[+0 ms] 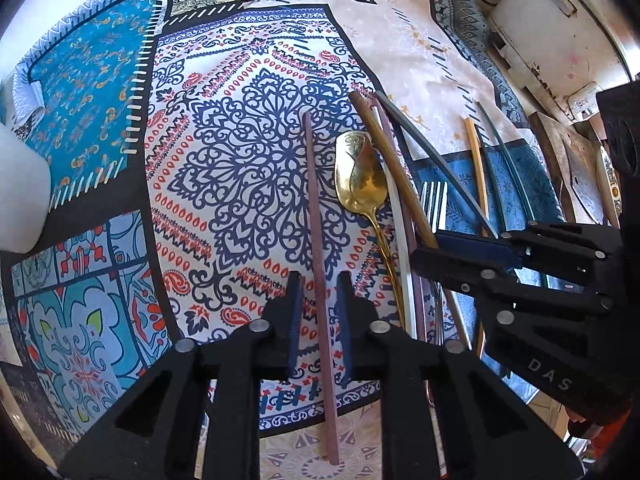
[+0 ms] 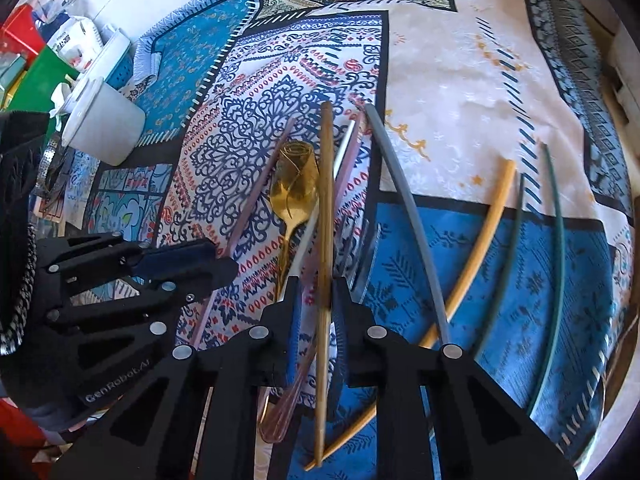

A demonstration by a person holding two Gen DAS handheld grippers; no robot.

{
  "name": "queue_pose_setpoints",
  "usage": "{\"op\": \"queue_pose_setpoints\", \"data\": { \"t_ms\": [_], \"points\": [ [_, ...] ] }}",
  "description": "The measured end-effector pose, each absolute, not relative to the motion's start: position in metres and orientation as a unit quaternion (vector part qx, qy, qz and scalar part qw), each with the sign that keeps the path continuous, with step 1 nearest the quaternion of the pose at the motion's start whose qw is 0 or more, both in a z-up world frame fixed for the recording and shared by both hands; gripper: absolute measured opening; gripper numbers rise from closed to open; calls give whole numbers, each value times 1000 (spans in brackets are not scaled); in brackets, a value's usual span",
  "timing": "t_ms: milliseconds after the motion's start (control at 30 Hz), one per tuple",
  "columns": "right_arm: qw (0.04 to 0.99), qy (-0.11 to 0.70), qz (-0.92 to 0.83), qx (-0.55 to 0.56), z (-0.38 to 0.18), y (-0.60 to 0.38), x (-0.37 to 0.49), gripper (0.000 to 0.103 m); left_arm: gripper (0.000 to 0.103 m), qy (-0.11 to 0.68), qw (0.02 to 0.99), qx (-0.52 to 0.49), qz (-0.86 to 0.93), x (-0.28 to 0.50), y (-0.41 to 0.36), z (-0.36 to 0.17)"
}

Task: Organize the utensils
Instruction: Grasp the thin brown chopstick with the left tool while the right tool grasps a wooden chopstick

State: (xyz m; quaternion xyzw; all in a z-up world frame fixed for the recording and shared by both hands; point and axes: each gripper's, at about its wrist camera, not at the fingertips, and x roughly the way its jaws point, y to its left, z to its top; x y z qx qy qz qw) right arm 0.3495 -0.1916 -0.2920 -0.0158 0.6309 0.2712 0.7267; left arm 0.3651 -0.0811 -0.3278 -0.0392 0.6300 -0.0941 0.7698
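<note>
My left gripper is open, its fingers either side of a mauve chopstick that lies on the patterned cloth. My right gripper is shut on a brown wooden chopstick and holds it above the pile; it also shows in the left wrist view. A gold spoon lies beside white, mauve and grey chopsticks and a silver fork. Further right lie a yellow chopstick and two dark green ones.
A white tub stands at the cloth's left edge, with red and green boxes and bags behind it. A white appliance and wooden boards stand along the right side.
</note>
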Motion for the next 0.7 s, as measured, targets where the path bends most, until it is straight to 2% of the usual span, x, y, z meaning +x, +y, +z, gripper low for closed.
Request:
{"op": "queue_pose_setpoints", "data": {
  "t_ms": [133,433,700],
  "points": [
    [721,635,276,-4,-295,-190,355,9,4,633,768,-24,-98,371,-84,-331],
    [734,624,267,5,-282,-200,352,7,3,637,763,-29,-108,376,-77,-329],
    [758,597,261,16,-260,-209,351,7,3,609,787,-38,-94,365,-70,-302]
  ]
}}
